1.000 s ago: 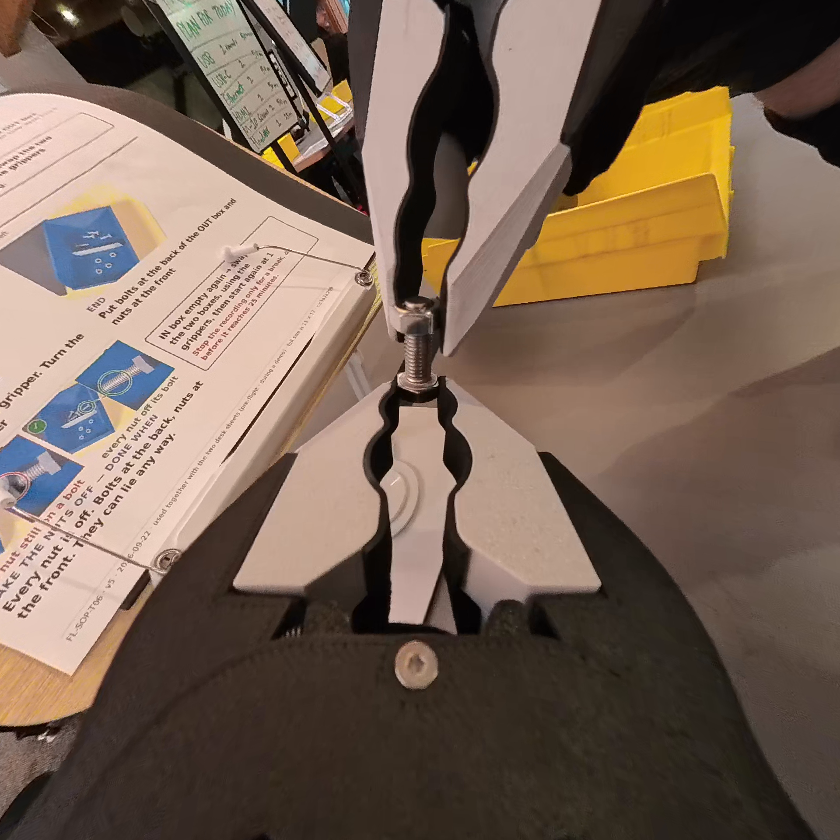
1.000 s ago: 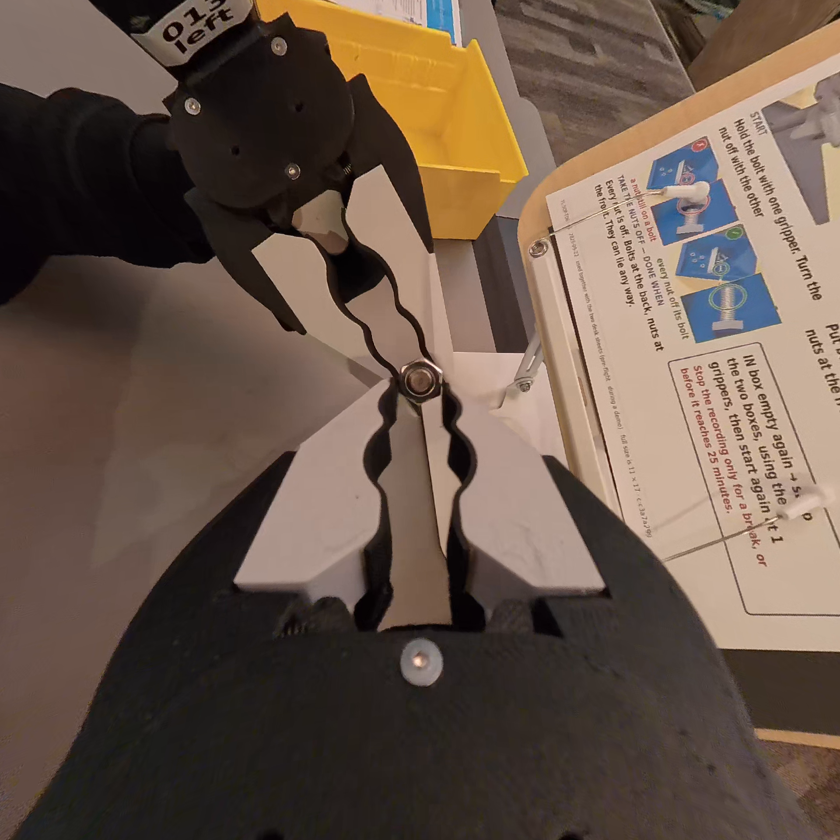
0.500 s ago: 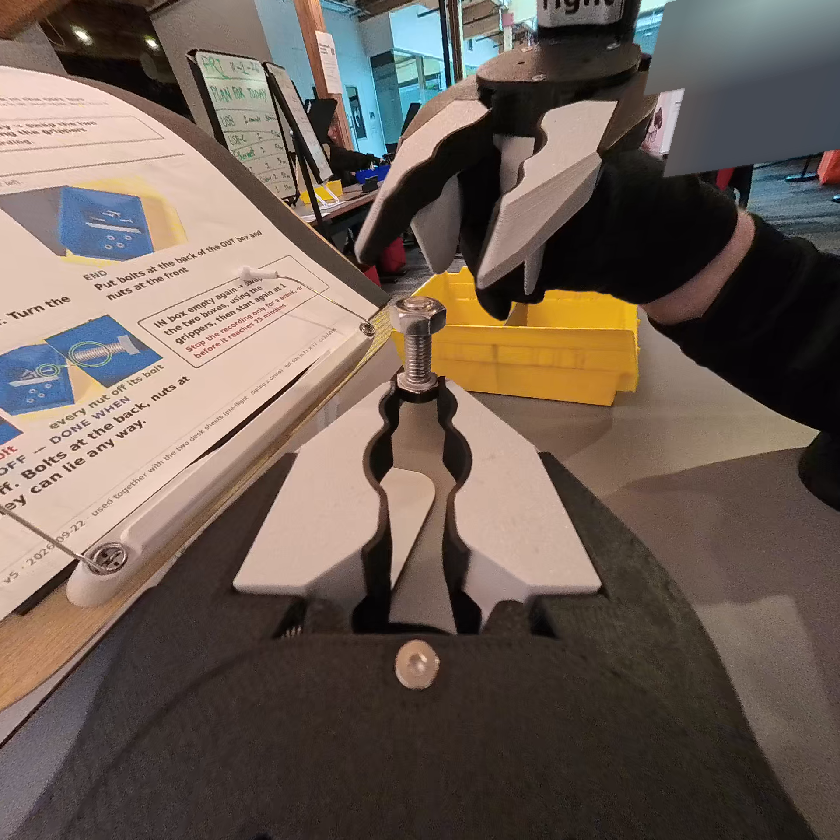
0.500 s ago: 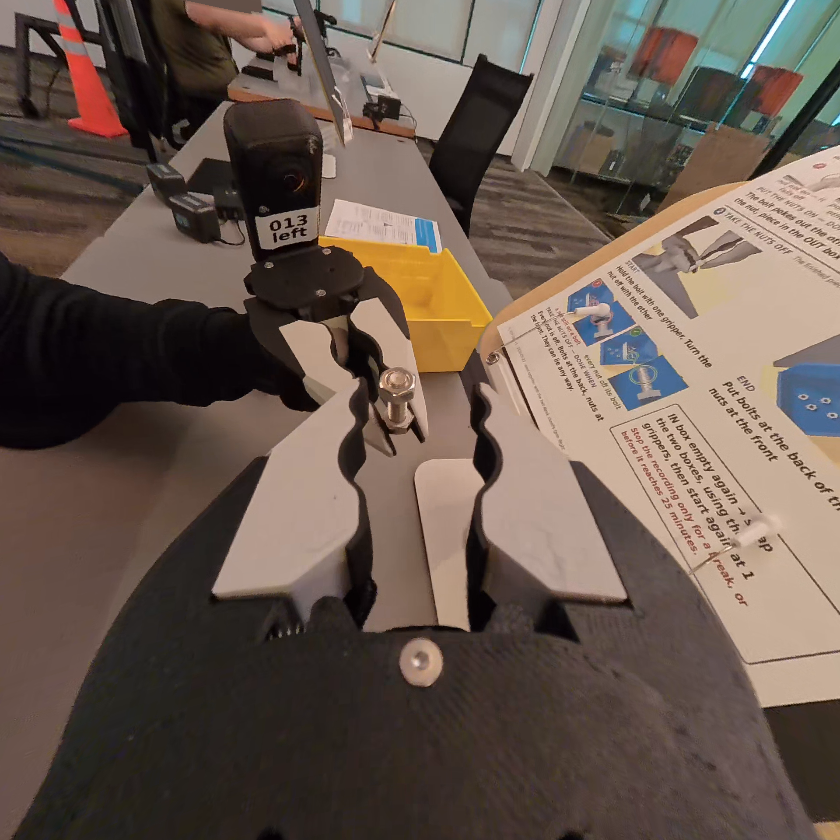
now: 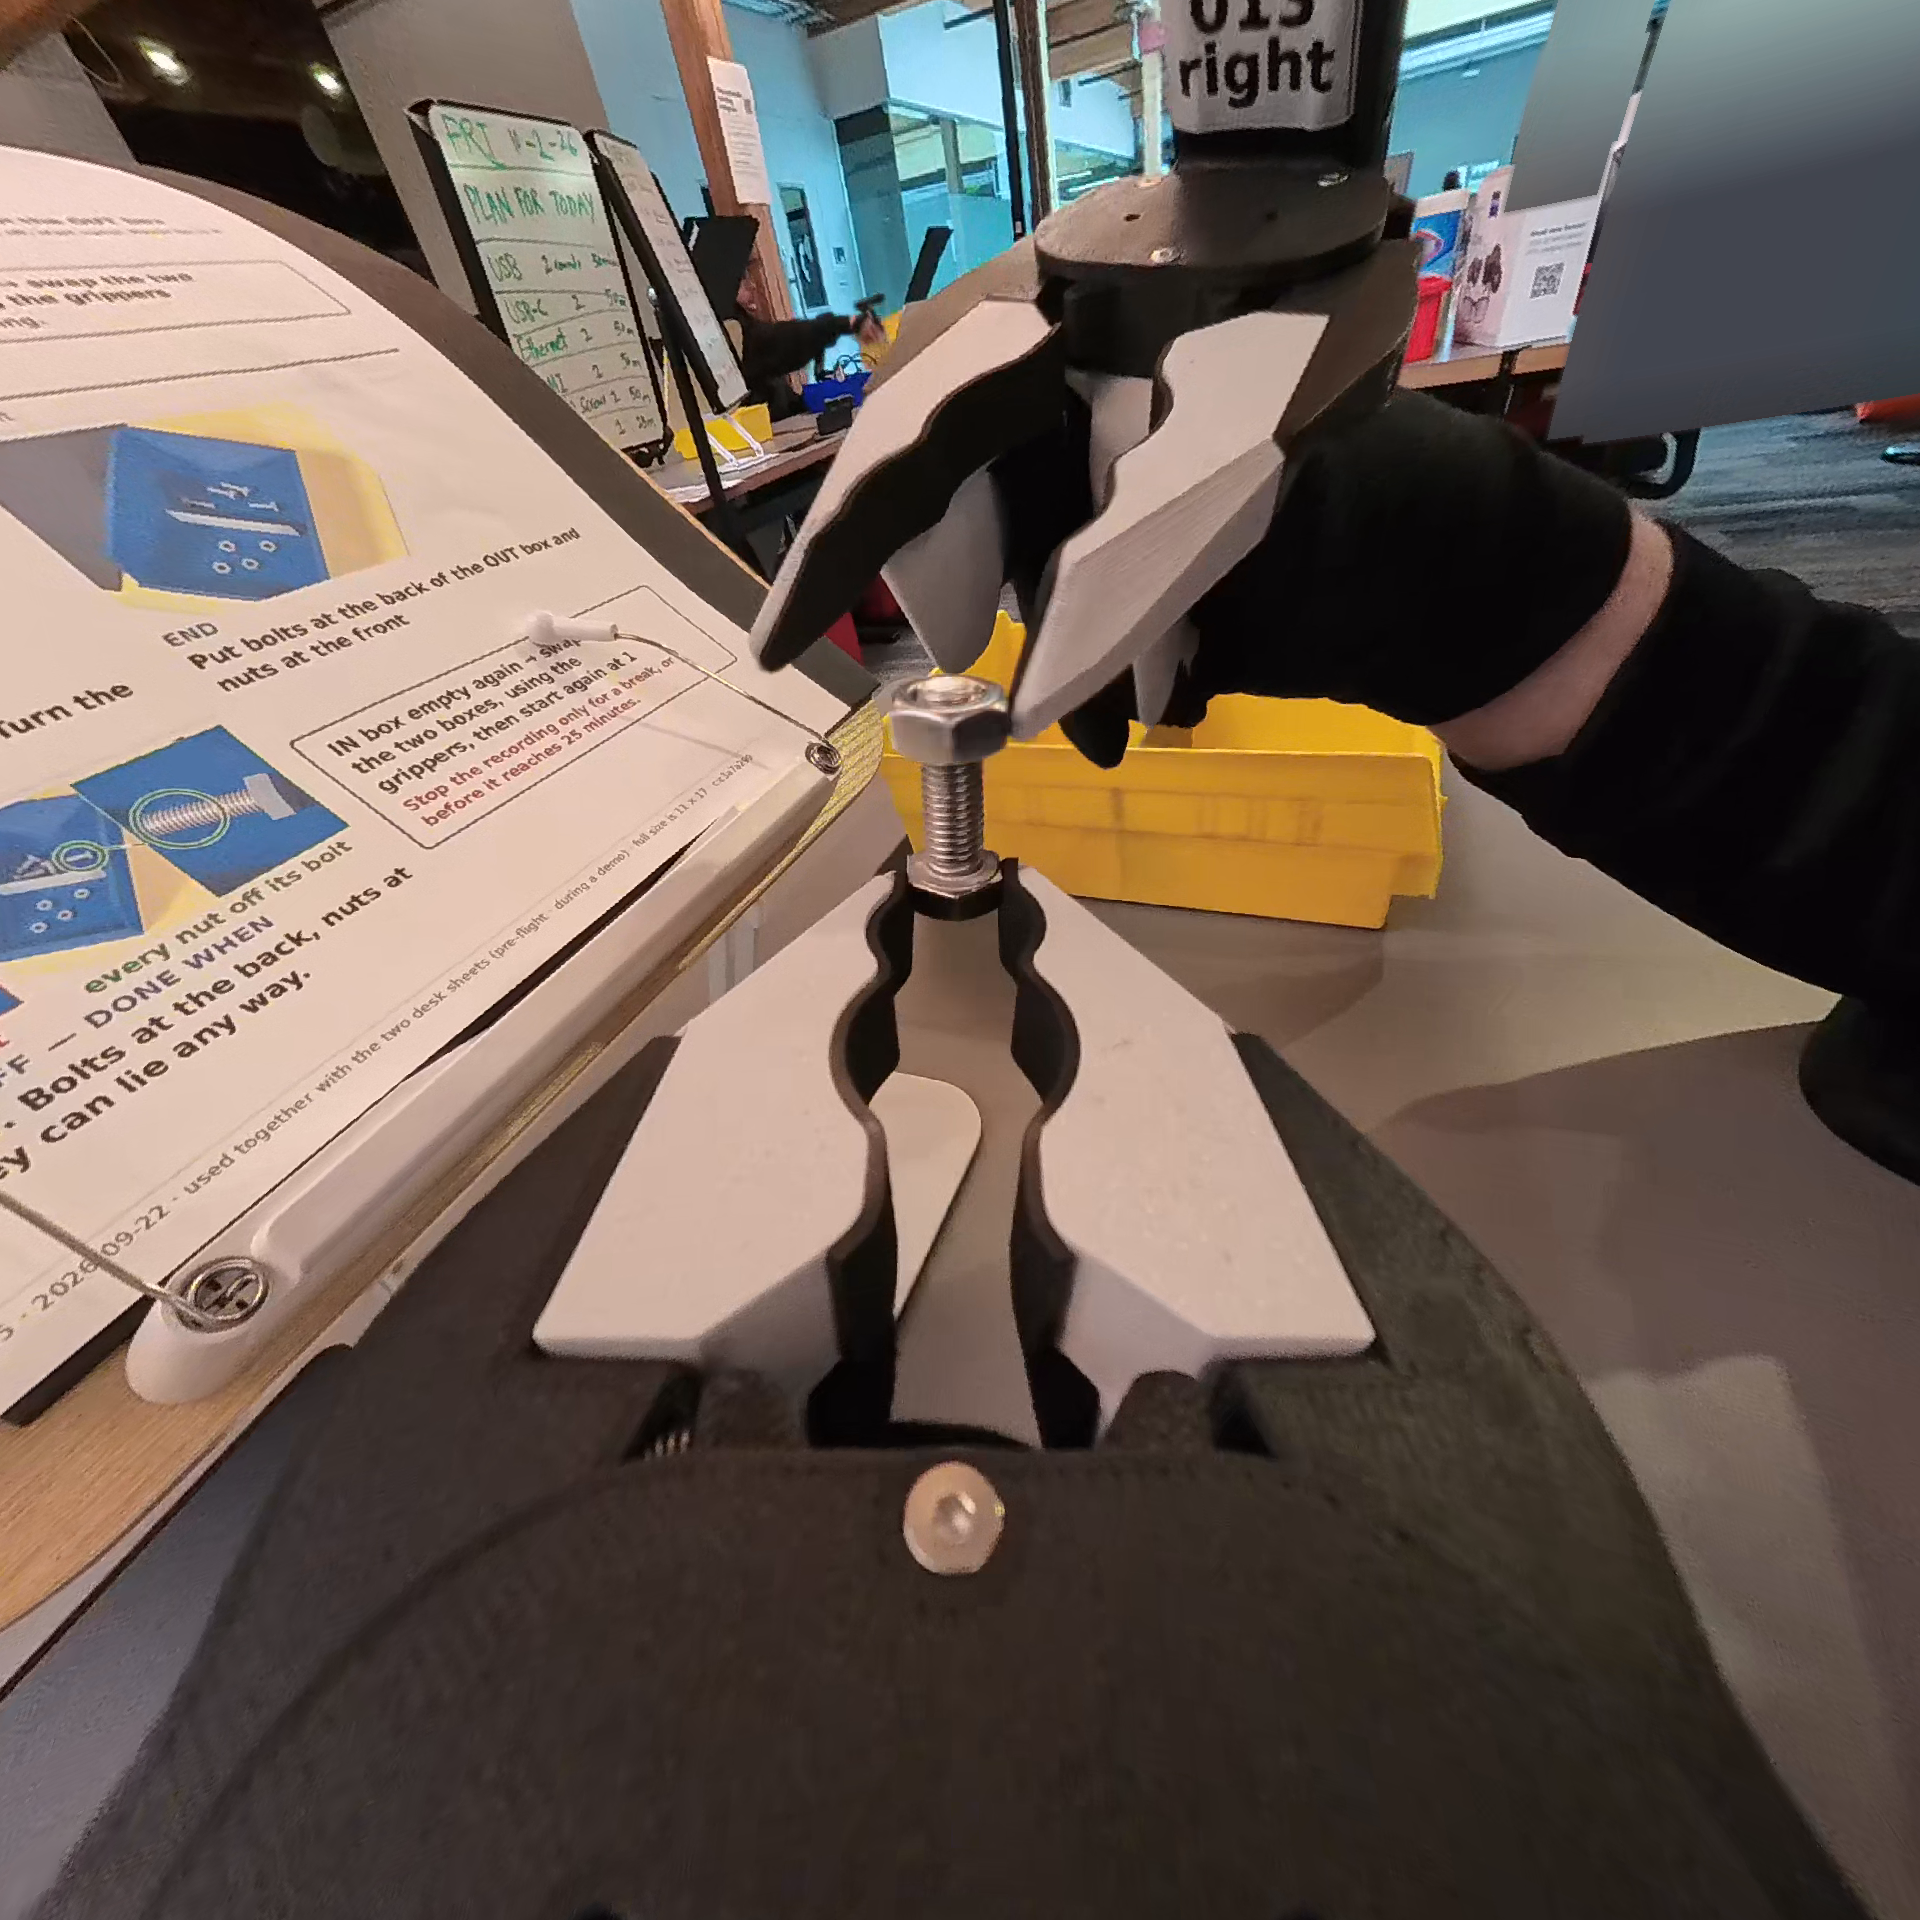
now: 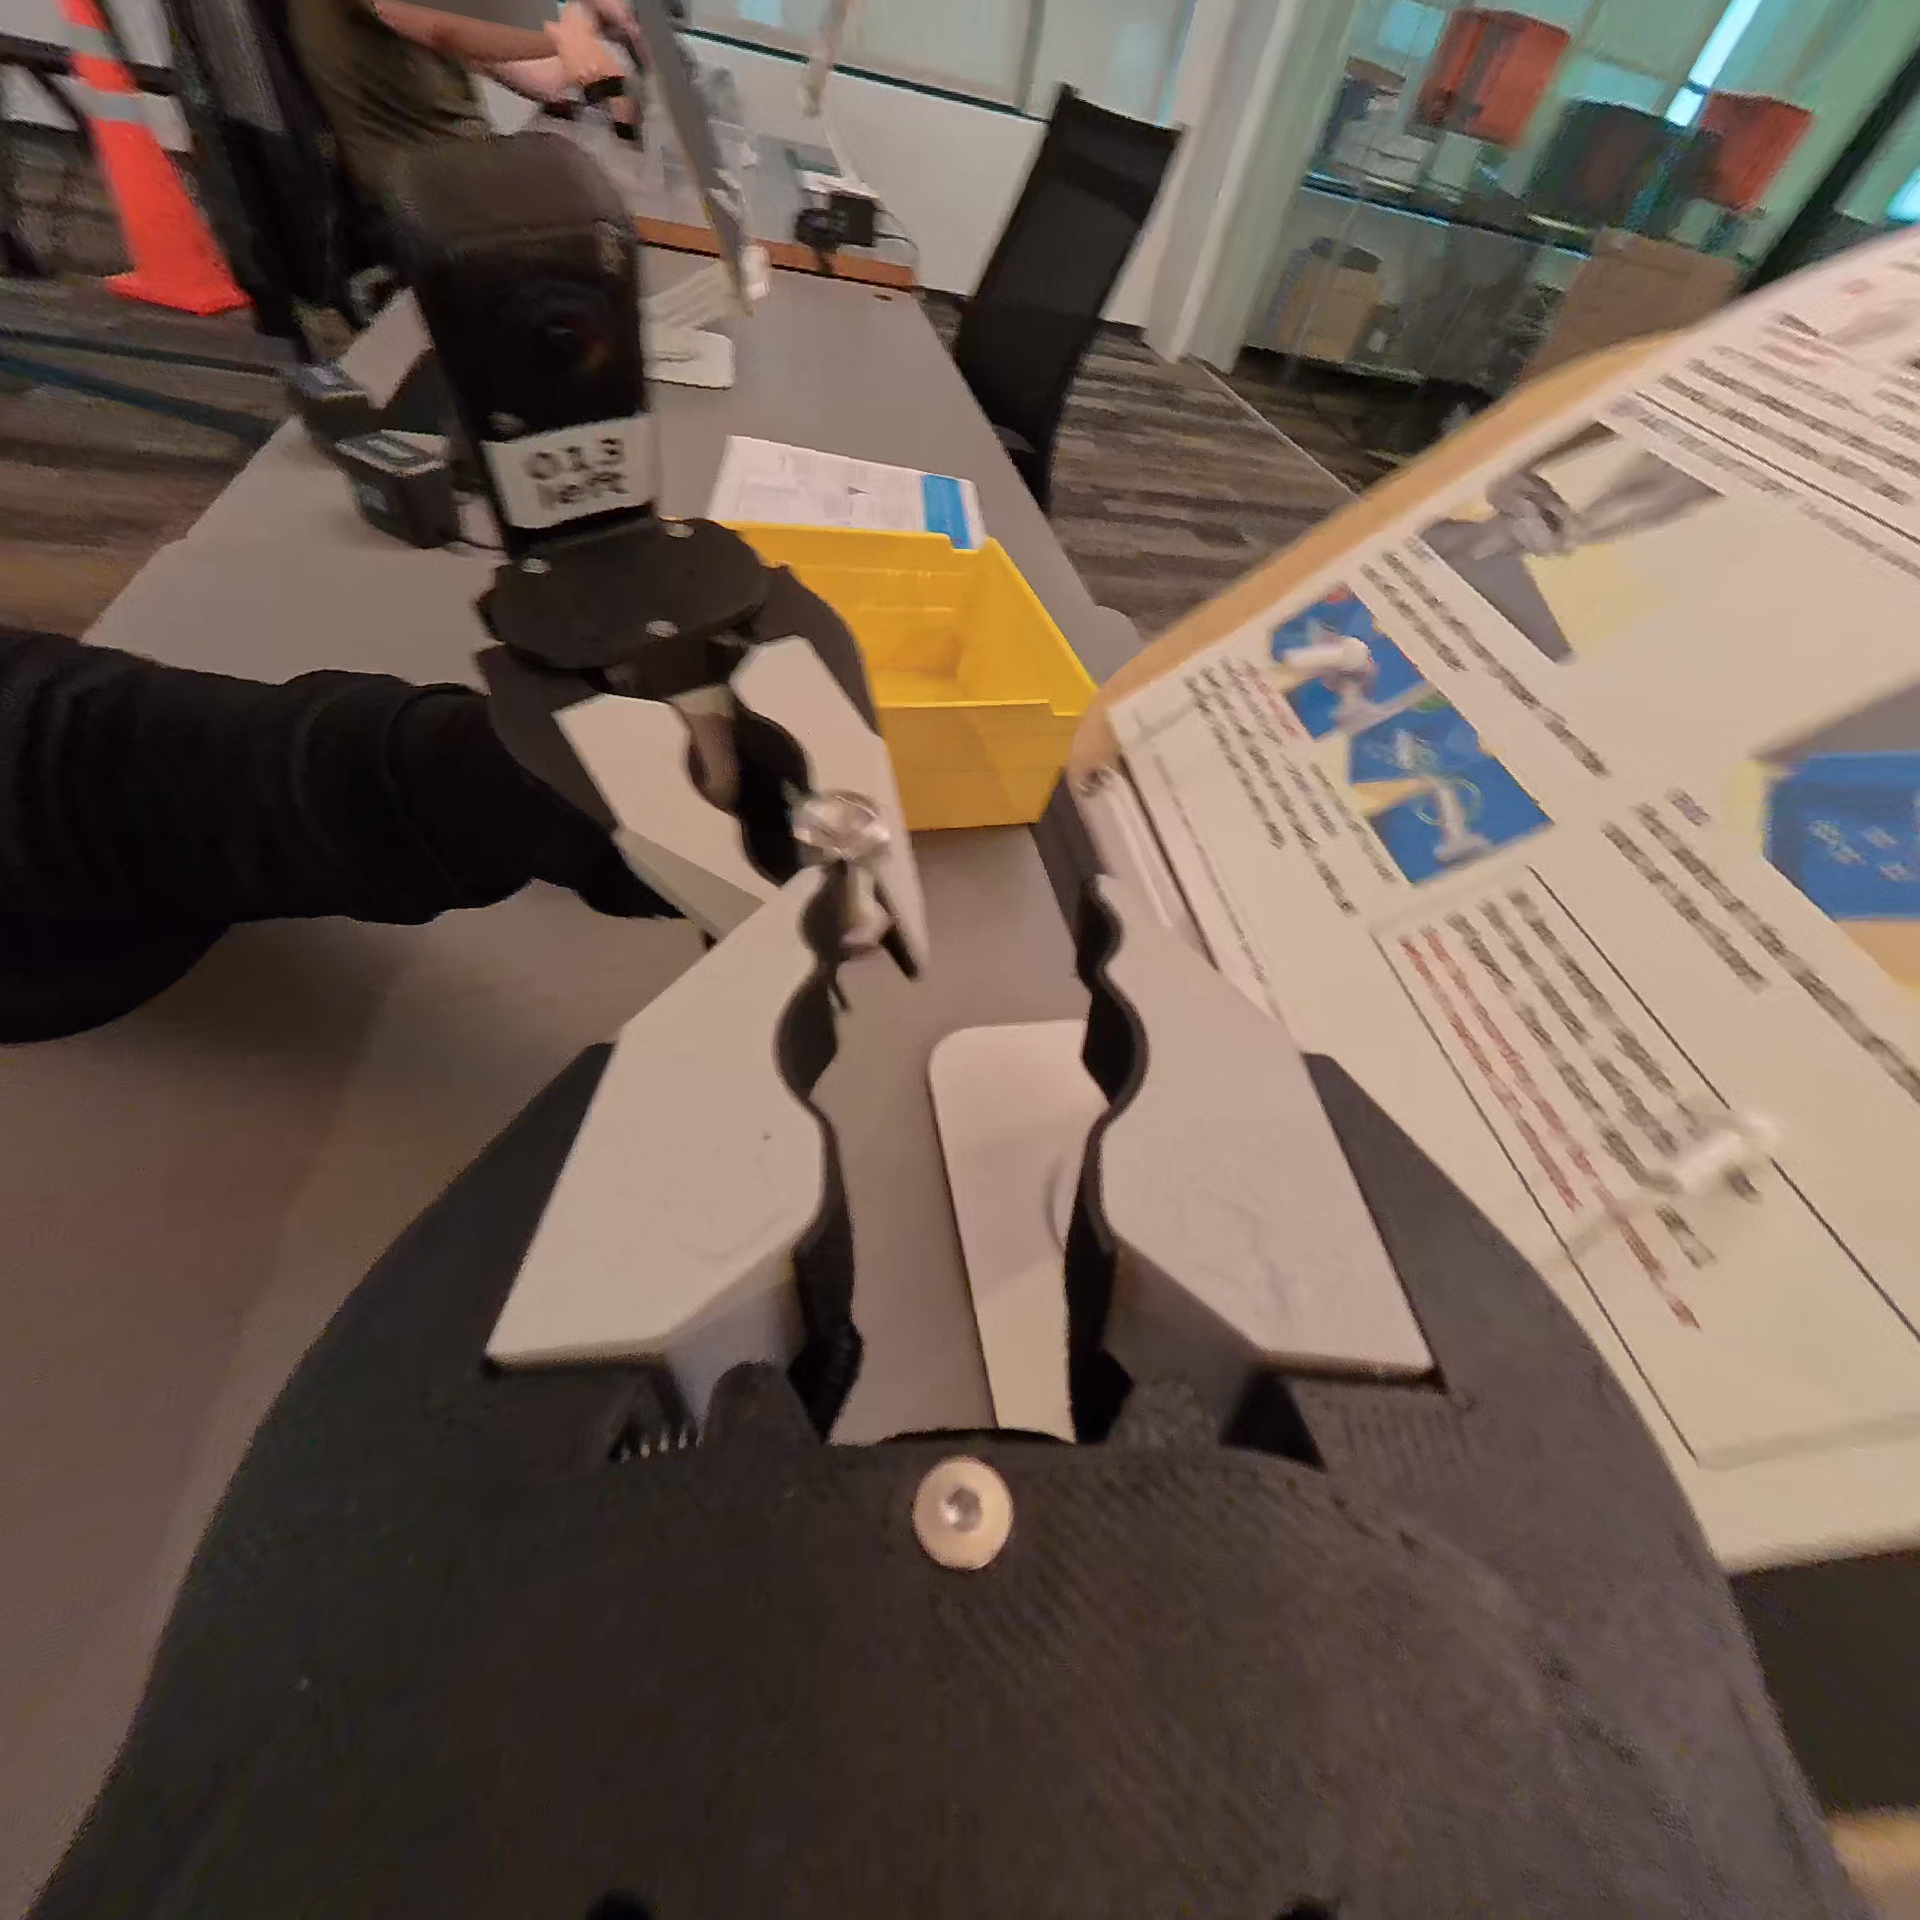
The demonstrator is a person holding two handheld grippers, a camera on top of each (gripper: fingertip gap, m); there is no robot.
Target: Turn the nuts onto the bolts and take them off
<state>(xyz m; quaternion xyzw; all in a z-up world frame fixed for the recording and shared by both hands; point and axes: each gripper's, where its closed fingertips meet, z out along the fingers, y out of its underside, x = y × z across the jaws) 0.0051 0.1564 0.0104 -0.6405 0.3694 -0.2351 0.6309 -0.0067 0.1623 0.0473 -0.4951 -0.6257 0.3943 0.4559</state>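
Note:
A steel bolt (image 5: 948, 816) stands upright, and my left gripper (image 5: 954, 894) is shut on its lower end. A hex nut (image 5: 948, 719) sits at the top of the thread. My right gripper (image 5: 896, 681) hangs open just above the nut, its fingertips on either side and not gripping it. In the right wrist view my right gripper (image 6: 945, 894) is open and empty. There the bolt (image 6: 854, 904) and nut (image 6: 840, 826) show just past its left finger, held by the left gripper (image 6: 831, 940).
A yellow bin (image 5: 1195, 821) stands on the grey table (image 5: 1558, 1143) behind the bolt; it also shows in the right wrist view (image 6: 966, 675). A tilted instruction board (image 5: 312, 779) is close on the left, on the right in the right wrist view (image 6: 1558, 831). A person (image 6: 416, 104) works far back. Both grippers' tips are close together, under 4 cm apart.
A second ago my right gripper was shut on the nut. It opened and lifted off, and now hangs open close above the nut. My left gripper has kept hold of the bolt.

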